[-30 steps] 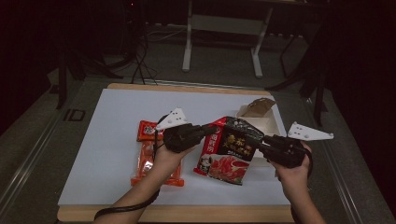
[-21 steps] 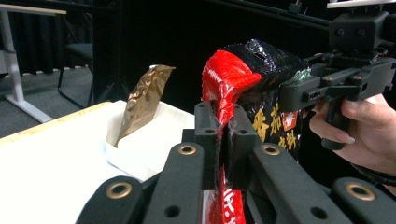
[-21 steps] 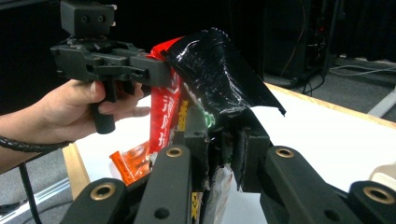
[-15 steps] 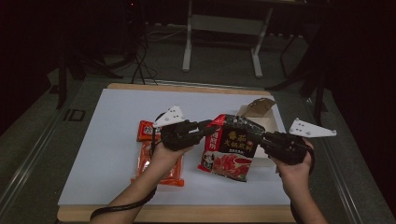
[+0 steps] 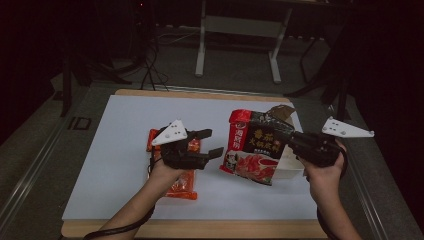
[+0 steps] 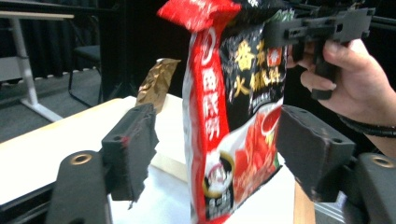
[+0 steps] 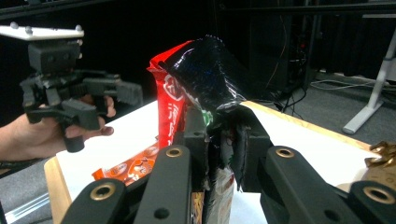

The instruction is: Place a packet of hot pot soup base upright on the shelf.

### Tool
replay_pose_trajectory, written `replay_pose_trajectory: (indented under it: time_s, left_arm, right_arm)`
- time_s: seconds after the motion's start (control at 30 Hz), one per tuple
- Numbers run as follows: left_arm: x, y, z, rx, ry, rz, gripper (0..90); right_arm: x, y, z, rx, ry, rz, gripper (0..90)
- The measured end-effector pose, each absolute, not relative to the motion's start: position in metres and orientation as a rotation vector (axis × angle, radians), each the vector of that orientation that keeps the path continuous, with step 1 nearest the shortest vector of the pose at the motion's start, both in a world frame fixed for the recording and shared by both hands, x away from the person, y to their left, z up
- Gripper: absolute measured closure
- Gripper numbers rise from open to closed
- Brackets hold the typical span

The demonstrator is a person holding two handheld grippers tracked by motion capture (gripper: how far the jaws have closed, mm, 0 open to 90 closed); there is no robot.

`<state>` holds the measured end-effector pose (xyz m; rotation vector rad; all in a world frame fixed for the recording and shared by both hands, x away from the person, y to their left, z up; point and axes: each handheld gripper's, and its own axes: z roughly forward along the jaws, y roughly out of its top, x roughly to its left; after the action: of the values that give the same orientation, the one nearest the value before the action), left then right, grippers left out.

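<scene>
Clamping the black top edge of a red-and-black hot pot soup base packet point(image 7: 205, 79), the right tool point(image 7: 223, 140) had its two pads pressed together on the crumpled film, and the packet stood upright off the bench in that grip. In the high view the right tool point(image 5: 292, 142) reached in from three o'clock, its grey three-cornered plate point(image 5: 345, 129) above the person's right hand point(image 5: 325, 167), while the packet point(image 5: 255, 147) hung over the white bench top point(image 5: 120, 145) just right of centre.

The left tool point(image 5: 210, 143) lay at nine o'clock of the packet, close beside it but not touching. Its jaws had just been opening; they stood apart, and in the left gripper view the packet point(image 6: 233, 107) was seen between the two pads point(image 6: 133, 144) with clear space on either side, so nothing was gripped there.

Under the left hand point(image 5: 167, 167) an orange snack packet point(image 5: 181, 184) lay flat on the bench. Behind the held packet, at about one o'clock, a brown paper bag point(image 5: 281, 111) stood with its top crumpled. The wooden edge of the bench point(image 5: 200, 230) ran along six o'clock.
</scene>
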<state>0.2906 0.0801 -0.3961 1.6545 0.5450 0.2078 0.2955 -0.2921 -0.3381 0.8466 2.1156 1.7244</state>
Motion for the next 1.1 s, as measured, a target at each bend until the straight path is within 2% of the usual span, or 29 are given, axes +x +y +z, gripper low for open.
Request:
replay_pose_trajectory:
  time_s: [0.13, 0.2, 0.33, 0.5, 0.77, 1.1]
  left_arm:
    - [0.286, 0.086, -0.404, 1.662, 0.540, 0.231, 16.5]
    - [0.283, 0.088, -0.407, 1.680, 0.557, 0.248, 14.5]
    - [0.277, 0.091, -0.415, 1.712, 0.600, 0.260, 1.8]
    - [0.270, 0.100, -0.429, 1.693, 0.630, 0.236, 1.6]
    - [0.258, 0.106, -0.443, 1.749, 0.605, 0.319, 1.6]
    - [0.236, 0.120, -0.467, 1.780, 0.637, 0.292, 1.7]
  right_arm:
    - [0.302, -0.297, -0.335, 0.860, 2.103, 1.730, 77.9]
    - [0.306, -0.298, -0.333, 0.863, 2.093, 1.727, 77.8]
    - [0.316, -0.300, -0.328, 0.864, 2.086, 1.715, 77.8]
    - [0.328, -0.305, -0.323, 0.870, 2.076, 1.711, 77.7]
    - [0.346, -0.314, -0.318, 0.874, 2.046, 1.688, 77.6]
    - [0.367, -0.330, -0.321, 0.865, 2.003, 1.664, 77.6]
